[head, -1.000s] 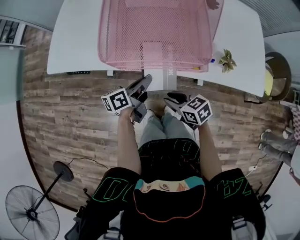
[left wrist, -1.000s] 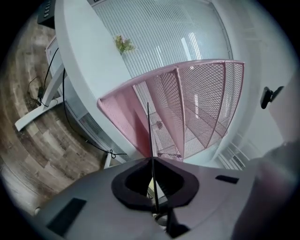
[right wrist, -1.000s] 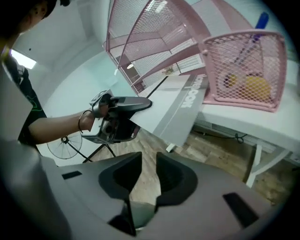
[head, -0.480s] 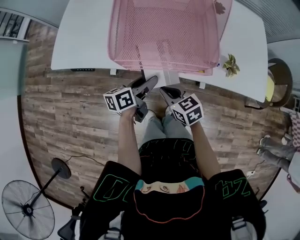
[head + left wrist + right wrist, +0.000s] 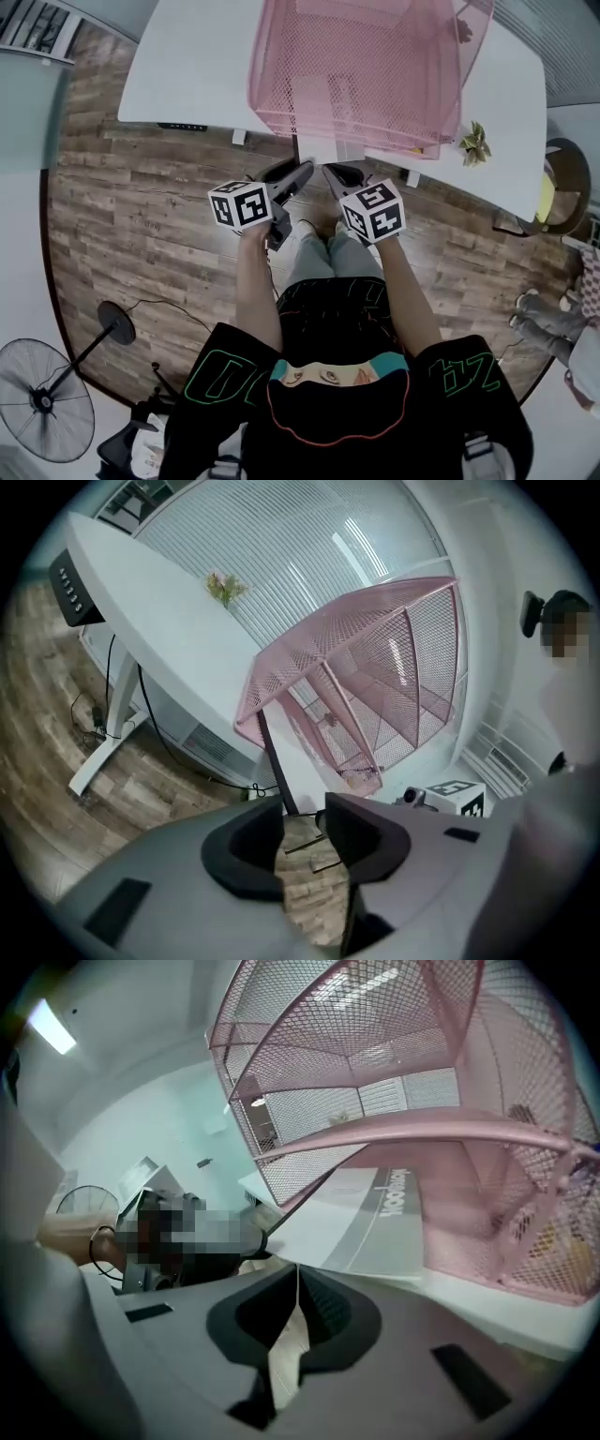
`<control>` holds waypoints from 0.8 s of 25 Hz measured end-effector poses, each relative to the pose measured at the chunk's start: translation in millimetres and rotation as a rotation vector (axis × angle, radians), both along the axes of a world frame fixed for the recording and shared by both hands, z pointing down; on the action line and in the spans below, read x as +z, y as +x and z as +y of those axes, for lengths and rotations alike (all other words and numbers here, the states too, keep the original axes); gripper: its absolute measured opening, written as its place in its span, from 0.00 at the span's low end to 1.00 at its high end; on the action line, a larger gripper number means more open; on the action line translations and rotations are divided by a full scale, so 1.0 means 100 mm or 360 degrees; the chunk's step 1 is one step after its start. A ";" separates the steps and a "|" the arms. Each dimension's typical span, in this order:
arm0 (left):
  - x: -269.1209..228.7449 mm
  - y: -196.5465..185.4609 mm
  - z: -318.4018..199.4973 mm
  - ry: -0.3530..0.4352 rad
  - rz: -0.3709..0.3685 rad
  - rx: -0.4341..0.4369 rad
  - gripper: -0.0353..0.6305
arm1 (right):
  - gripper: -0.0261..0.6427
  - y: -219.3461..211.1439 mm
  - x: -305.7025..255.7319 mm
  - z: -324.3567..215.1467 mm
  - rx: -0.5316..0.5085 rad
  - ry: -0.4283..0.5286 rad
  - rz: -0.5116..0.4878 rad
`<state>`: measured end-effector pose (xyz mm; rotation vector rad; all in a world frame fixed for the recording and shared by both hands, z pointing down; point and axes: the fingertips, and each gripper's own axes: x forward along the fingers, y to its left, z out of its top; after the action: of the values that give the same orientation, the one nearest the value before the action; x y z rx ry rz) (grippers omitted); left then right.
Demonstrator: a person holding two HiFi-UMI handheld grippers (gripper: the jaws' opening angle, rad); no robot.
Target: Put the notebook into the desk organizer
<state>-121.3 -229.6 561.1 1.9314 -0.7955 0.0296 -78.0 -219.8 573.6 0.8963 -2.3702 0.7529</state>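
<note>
Pink mesh desk organizer [image 5: 375, 66] sits on white desk [image 5: 187, 75]. Notebook [image 5: 361, 1227] lies flat, far end already under the organizer's lowest tier, near end sticking out past the front toward the person.

Right gripper [image 5: 298, 1283]: jaws have just closed and are now pressed together, nothing between them. Against the head view a second ago it has come in toward the desk edge, and its tip now sits just short of the notebook's near edge. Contact can't be made out.

Left gripper [image 5: 302, 822]: jaws have just opened, then eased in a little. They stand spread, with only floor [image 5: 309, 883] showing through the gap. It has drifted slightly nearer the desk and the right gripper, and holds nothing.

Reading: neither gripper carries the notebook, so the carrying part looks done. The closed right jaws make a blunt nose, which suggests a push to slide the notebook fully in. Task seems nearly finished, with only the overhang to seat.

Risk: an off-centre push could skew the notebook against the mesh or shift the light organizer.
</note>
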 end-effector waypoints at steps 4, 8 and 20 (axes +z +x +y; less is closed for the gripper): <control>0.09 -0.02 0.17 -0.0095 -0.0048 0.0132 0.08 | 0.06 0.00 0.02 0.00 0.0031 -0.0032 -0.0022; 0.12 0.11 0.30 -0.0135 -0.0049 0.0270 0.04 | 0.06 0.00 0.03 0.01 0.0041 -0.0043 -0.0039; 0.01 0.02 -0.16 0.0037 -0.0256 -0.0033 0.04 | 0.06 0.05 0.00 -0.01 0.0061 -0.0032 -0.0028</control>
<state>-119.7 -245.6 562.0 1.9604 -0.9257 0.1653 -73.3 -220.6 573.1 0.9325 -2.3626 0.8013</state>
